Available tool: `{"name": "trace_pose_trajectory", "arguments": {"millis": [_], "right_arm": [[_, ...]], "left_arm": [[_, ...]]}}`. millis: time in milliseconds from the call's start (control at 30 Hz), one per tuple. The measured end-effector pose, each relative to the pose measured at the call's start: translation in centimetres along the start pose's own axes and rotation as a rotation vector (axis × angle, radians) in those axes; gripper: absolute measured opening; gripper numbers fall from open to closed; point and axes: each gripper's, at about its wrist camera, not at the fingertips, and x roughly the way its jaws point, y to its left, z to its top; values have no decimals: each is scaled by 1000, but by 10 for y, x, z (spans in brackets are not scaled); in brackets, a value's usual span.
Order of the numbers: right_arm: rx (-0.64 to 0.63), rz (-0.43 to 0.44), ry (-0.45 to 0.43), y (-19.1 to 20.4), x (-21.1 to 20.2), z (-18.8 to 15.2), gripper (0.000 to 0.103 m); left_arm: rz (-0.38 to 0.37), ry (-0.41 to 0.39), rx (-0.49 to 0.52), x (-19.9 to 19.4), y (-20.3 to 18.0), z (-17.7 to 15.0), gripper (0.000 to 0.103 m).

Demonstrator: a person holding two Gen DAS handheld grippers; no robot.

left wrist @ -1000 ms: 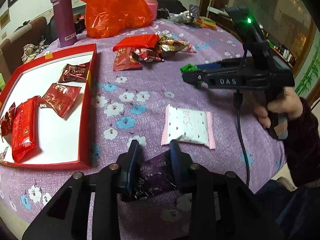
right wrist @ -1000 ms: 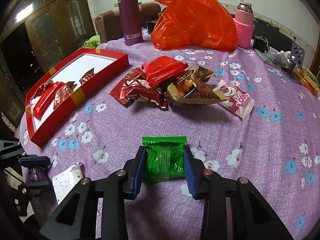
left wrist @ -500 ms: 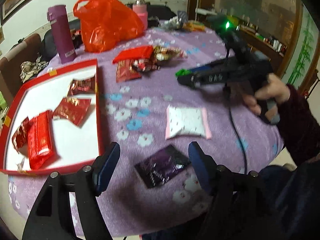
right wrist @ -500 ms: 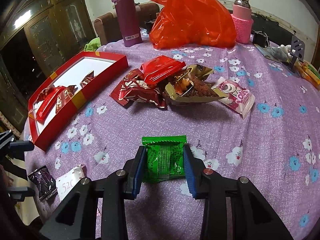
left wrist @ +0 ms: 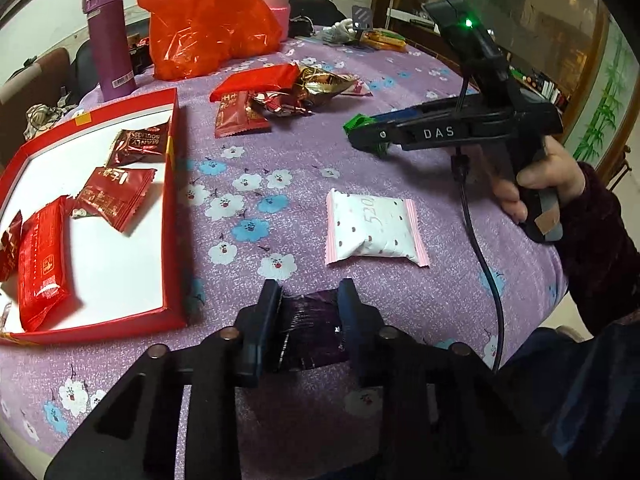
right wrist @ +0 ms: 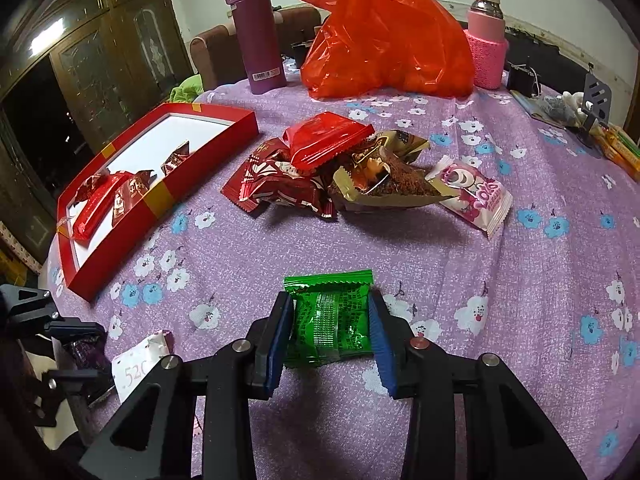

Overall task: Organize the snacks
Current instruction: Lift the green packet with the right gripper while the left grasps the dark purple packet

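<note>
Purple foil crumples between the pads of my left gripper, which has just snapped closed and is now clamped on the dark purple snack packet near the counter's front edge. Just beyond it lies the white dotted packet, flat on the purple flowered cloth. To the left sits the red tray, with several red packets lying on its white floor.

My right gripper grips the green packet from both sides, its blue pads pressing the packet's edges, low over the cloth. Past it is the loose pile of snacks, red, gold and pink wrappers overlapping, then the orange plastic bag, the purple flask and the pink bottle.

The left view alone shows my right hand on the gripper's handle and its cable. The right view alone shows the pink packet in full, and only a corner of the white one.
</note>
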Motion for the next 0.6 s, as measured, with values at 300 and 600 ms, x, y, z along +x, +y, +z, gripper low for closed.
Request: {"name": "trace_pose_trajectory", "arguments": {"millis": [300, 600], "right_arm": [[8, 18, -3, 1, -1, 0, 36], [40, 117, 0, 14, -1, 12, 36]], "left_arm": [[22, -39, 12, -9, -5, -2, 22], [46, -100, -40, -24, 15, 9, 22]]}}
